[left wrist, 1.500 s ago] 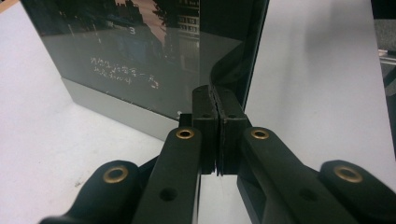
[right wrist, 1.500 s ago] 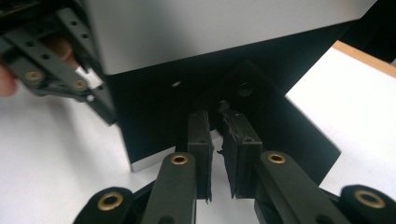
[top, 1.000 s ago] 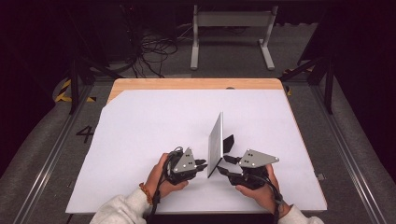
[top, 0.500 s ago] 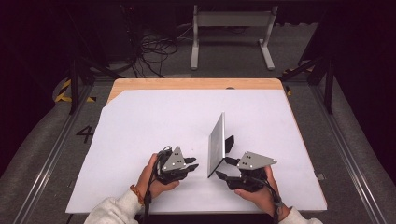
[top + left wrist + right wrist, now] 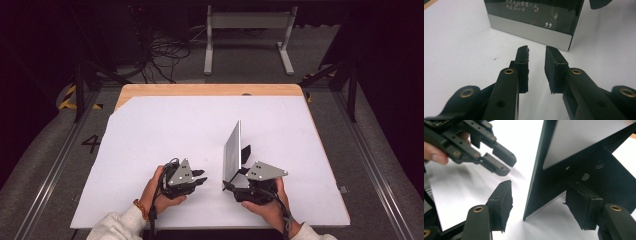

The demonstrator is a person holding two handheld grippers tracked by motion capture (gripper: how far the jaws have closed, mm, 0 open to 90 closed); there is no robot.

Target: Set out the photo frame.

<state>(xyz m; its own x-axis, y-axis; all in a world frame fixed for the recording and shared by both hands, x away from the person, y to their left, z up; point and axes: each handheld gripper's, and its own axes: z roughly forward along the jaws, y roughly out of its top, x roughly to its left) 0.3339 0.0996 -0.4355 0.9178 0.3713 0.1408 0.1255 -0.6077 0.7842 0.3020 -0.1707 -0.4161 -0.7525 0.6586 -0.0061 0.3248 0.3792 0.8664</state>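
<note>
Right gripper [image 5: 537, 202]: jaws well apart, just been opening, straddling lower near corner of the standing frame [image 5: 584, 147]. Pads clear of panel on both sides, so nothing gripped. Gap reads as a release: frame left to stand alone. Behind the panel, on the far-jaw side, black easel leg [image 5: 606, 177] swung out to the surface, which explains the upright, slightly leaned stance.

Left gripper [image 5: 537, 65]: jaws parted only a narrow way, just been opening a little, nothing between them. Straight ahead of the tips, apart from them, lower edge of frame [image 5: 531, 27], silver band along the bottom, dark glossy face with pale script above. Pointed at the face, probably as a guard in case of a forward tip.

From high view: right gripper [image 5: 234, 186] at frame's near bottom corner, frame [image 5: 232, 150] rising edge-on just beyond the jaws, strut poking out on its right. Left gripper [image 5: 201, 176] short of the frame to its left, tips aimed toward it, bare sheet between. Hand behind each gripper, pale sleeves at bottom edge.

Outward: white sheet surface [image 5: 165, 125] under everything, wooden edge [image 5: 200, 90] showing at far side; metal stand [image 5: 247, 25] and cables [image 5: 160, 55] on floor beyond.
</note>
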